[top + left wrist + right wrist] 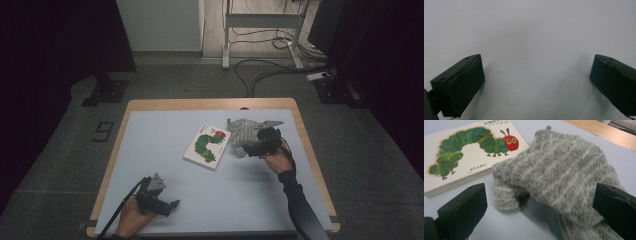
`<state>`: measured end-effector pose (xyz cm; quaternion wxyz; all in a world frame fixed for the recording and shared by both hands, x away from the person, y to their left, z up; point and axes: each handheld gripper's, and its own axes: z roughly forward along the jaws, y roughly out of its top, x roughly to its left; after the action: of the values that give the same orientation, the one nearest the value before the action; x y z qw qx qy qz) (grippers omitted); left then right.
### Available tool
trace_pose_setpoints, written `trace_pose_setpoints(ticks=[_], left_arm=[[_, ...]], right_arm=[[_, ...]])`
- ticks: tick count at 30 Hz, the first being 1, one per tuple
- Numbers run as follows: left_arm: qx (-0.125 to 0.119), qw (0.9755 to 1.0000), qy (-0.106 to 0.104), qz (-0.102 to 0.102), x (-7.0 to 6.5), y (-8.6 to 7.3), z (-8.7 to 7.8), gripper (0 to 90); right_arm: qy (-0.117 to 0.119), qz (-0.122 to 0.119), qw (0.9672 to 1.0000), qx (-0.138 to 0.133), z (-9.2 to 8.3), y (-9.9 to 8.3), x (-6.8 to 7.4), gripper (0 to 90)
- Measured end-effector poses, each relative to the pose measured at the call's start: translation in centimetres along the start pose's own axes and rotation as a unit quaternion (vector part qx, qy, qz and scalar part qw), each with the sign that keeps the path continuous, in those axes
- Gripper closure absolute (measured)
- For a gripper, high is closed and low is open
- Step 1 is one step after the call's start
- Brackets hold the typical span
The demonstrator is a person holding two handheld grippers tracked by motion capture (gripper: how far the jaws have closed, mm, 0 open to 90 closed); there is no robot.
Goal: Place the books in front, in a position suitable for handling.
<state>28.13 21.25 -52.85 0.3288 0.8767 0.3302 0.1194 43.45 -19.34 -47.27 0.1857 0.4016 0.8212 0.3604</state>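
Note:
A white picture book [206, 145] with a green caterpillar on its cover lies flat near the middle of the table; it also shows as the book [461, 155] at upper left in the right gripper view. A fuzzy grey striped glove [242, 132] lies just right of it, one edge resting against the book. My right gripper [250, 149] hovers at the near side of the glove [564, 177], open, jaws spread either side of it. My left gripper [172, 206] rests low near the front left of the table, open over bare mat [531, 50].
The pale blue mat [165, 125] covers a wooden table [210, 104]. Beyond the far edge are floor cables [260, 70], a desk frame [260, 22] and dark stands at both sides. The mat's left half and front centre are open surface.

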Motion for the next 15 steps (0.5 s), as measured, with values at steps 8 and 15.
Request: trace_pose_setpoints(ticks=[8, 15], left_arm=[[0.001, 1.0, 0.0, 0.001, 0.0, 0.0, 0.0, 0.0], [0.001, 1.0, 0.0, 0.001, 0.0, 0.0, 0.0, 0.0]], right_arm=[[-0.006, 0.001, 1.0, 0.004, 1.6, 1.7, 0.0, 0.0], [-0.011, 0.006, 0.9998, 0.013, 3.6, 1.9, -0.4, 0.0]])
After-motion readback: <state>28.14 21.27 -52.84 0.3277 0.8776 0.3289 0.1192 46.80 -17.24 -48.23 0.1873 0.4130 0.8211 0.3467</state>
